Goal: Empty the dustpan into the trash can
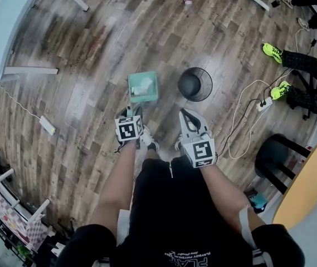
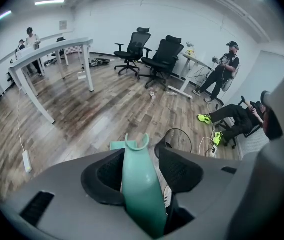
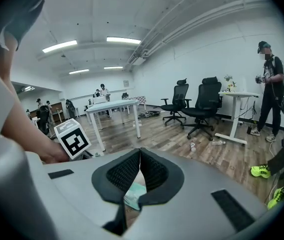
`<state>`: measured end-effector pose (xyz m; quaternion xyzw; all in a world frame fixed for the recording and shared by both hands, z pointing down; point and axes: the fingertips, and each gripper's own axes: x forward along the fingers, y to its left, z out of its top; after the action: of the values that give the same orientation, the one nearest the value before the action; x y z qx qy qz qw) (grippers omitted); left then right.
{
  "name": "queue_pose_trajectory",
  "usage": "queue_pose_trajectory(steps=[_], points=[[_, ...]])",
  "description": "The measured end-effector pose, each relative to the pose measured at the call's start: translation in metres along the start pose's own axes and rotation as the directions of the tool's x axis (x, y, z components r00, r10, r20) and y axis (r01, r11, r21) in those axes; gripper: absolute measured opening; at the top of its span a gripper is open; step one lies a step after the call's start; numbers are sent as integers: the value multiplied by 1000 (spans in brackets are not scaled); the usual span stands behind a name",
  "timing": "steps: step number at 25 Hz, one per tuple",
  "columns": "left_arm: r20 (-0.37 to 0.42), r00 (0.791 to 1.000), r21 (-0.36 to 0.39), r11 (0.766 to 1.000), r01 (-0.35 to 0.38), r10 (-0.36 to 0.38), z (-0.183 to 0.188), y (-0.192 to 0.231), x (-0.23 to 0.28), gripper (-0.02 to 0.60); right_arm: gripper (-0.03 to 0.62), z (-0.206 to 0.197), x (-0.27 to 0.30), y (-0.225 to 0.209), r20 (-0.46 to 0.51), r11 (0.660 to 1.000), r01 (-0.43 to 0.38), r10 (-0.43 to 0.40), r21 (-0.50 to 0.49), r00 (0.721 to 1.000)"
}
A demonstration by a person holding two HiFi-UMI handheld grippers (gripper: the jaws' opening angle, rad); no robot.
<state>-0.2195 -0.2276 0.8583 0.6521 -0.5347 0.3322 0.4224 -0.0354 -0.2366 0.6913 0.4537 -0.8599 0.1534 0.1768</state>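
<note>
**Dustpan held left of the trash can, a sideways carry away**

The left gripper is clamped on the teal handle of the dustpan. The handle's long axis runs straight forward from the jaws, away from the person, with the pan at its far end. Pale scraps seem to lie in the pan. Whether it rests on the wooden floor or hangs just above it, I cannot tell.

The black mesh trash can stands just beside the pan on its right, level with it and not touching. Judged from this, the coming move is a rightward carry over the rim, then a tip.

The right gripper sits nearer the can, its jaws pressed together on nothing.
</note>
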Motion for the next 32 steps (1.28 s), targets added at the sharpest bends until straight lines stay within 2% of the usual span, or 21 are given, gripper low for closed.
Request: queue_pose_trajectory(steps=[3,7,12,17,26,29,32], points=[[-23,1000,-3,1000,-15,15,-4,2,6,218,23,-2,-2,-7,-3,1000,15,-15,1,1000],[-39,998,29,999,-45,46,-8,3,10,207,23,4,-7,-8,9,1000,21,-21,-1,1000],[-69,997,-26,999,-46,44,-16,5,12,172,23,3,-8,-5,11,1000,13,-13,5,1000],[-65,997,-32,998,-47,44,-17,5,12,168,23,-5,-9,0,0,1000,3,-3,10,1000],[-80,992,28,995,-99,101,-18,15,13,126,23,-4,-3,-2,-1,999,34,-34,1,999],[-84,987,79,988,-132,138,-25,16,10,107,23,-5,-10,-4,-3,999,44,-44,-1,999],[-91,985,138,981,-133,147,-30,12,4,97,23,-9,-18,-6,-12,999,48,-48,-10,999]])
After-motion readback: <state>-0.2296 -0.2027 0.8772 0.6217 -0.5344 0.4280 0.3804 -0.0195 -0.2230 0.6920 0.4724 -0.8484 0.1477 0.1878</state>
